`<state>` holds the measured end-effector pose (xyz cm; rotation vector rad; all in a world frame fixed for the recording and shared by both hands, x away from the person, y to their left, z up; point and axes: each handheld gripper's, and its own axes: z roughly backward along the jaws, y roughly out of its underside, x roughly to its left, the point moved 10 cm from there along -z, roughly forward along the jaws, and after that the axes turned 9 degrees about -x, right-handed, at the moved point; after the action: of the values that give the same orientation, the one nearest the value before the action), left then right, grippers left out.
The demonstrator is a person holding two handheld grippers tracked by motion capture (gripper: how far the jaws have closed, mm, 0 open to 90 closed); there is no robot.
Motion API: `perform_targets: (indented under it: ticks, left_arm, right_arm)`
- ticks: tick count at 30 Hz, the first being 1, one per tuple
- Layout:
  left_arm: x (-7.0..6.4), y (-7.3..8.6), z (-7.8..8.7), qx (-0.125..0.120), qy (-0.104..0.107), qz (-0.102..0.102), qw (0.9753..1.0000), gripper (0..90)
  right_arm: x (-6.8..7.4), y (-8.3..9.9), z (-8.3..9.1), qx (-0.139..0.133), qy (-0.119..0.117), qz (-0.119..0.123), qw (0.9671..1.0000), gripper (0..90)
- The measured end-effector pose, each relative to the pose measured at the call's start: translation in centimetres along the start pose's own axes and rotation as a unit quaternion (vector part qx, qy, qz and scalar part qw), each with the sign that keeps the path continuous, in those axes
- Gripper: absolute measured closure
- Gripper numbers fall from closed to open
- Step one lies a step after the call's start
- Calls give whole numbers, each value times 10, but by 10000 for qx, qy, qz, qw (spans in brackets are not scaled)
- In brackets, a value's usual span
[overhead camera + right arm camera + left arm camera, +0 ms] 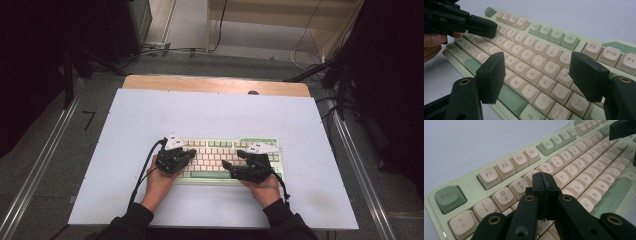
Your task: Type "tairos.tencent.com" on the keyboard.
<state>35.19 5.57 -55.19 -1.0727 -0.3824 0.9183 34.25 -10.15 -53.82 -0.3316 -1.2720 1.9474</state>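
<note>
Hovering over the keyboard [227, 160], which lies at the tabletop's [150, 115] 6 o'clock edge, the left gripper [545, 185] has its jaws pressed together above the number row; the right gripper [536, 75] holds its jaws spread. Key pressing looks barely begun.

The left claw [545, 195] hides the keyboard's [574, 172] keys beneath it; farther keys blur.

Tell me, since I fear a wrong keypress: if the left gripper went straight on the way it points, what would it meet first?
Probably the keyboard: the left gripper, jaws shut, points low over the number row, near keys 4 and 5. Depth is unclear.
</note>
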Motion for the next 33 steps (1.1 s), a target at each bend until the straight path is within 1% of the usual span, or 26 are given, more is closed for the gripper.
perform_targets:
  ticks: [2, 3, 4, 5, 6, 8, 9, 11, 13, 14, 15, 18, 23, 27, 30, 33]
  left_arm:
    - [0, 1, -1, 37, 10, 22, 10000, 900]
    - [0, 3, -2, 112, 33, 20, 9999, 900]
    - [-1, 3, -2, 108, 58, 39, 9999, 900]
    - [-1, 2, -1, 116, 36, 20, 9999, 900]
    - [-1, 1, 0, 71, 30, 18, 10000, 900]
    - [-2, -6, 4, -148, 144, 123, 9997, 900]
    - [-2, -10, 8, -261, 159, 176, 9994, 864]
    - [-2, -18, 14, -525, 168, 270, 9981, 733]
    - [-1, -23, 19, -751, 138, 367, 9964, 538]
    - [-1, -25, 21, -848, 176, 416, 9954, 487]
    - [0, -26, 23, -917, 177, 458, 9946, 455]
    - [6, -25, 30, -1006, 117, 594, 9931, 377]
    - [17, -20, 44, -1207, 5, 758, 9898, 373]
    - [22, -21, 49, -1355, -108, 835, 9872, 374]
    - [22, -21, 48, -1336, -159, 797, 9877, 375]
    - [22, -21, 48, -1359, -190, 793, 9874, 375]
  right_arm:
    - [1, 0, 0, 0, 3, 9, 10000, 274]
    - [1, 0, 0, -2, -5, 15, 10000, 274]
    - [0, 0, 0, 2, -7, 11, 10000, 274]
    - [0, 0, 0, 0, -5, 8, 10000, 275]
    - [0, 0, -1, -7, -5, -1, 10000, 275]
    - [0, 0, -1, 3, -7, 5, 10000, 275]
    - [1, 0, 0, -7, -5, 13, 10000, 275]
    - [1, -1, 1, -27, -6, -1, 10000, 275]
    - [-1, -2, 1, -41, 12, -11, 10000, 275]
    - [-1, -2, 2, -45, 10, -17, 10000, 275]
    - [-1, -2, 2, -46, 14, -13, 10000, 275]
    - [-1, -2, 2, -56, 21, 11, 10000, 275]
    - [-1, -4, 5, -104, 38, 6, 9999, 275]
    - [-2, -3, 5, -91, 46, 0, 9999, 275]
    - [0, -2, 4, -64, 38, 29, 10000, 275]
    - [0, -1, 3, -48, 25, 22, 10000, 275]
